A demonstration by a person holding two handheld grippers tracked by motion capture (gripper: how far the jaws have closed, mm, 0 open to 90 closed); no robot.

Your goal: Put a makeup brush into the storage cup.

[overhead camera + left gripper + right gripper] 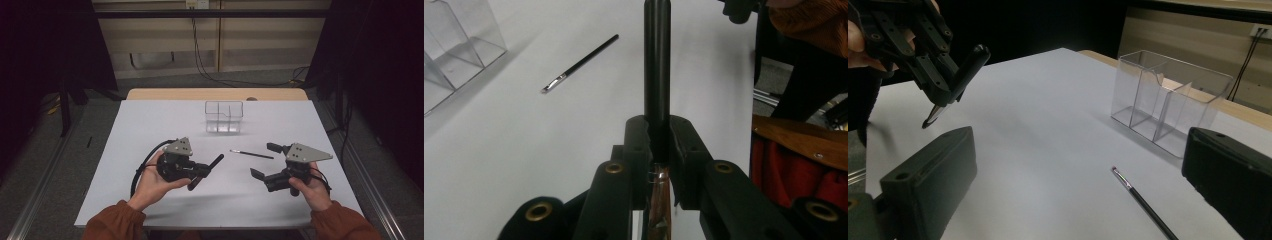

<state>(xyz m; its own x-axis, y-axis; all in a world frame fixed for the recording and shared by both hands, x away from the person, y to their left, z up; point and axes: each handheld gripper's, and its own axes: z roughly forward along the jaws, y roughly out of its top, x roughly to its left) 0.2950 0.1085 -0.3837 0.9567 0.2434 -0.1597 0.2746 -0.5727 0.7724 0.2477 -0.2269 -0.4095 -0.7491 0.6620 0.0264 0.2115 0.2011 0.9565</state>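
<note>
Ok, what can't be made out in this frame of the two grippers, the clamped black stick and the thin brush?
- Black cylindrical stick clamped in the left gripper: lower end hidden between the jaws in the left gripper view; too small in the high view.
- Thin black brush lying on the white table: handle cut off by the bottom edge in the right gripper view.
- Clear plastic divided box: contents indiscernible, transparent and small.

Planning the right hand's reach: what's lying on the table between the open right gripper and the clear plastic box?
A thin black brush lies between the right gripper and the clear box; otherwise bare white tabletop, seen in the high view.
</note>
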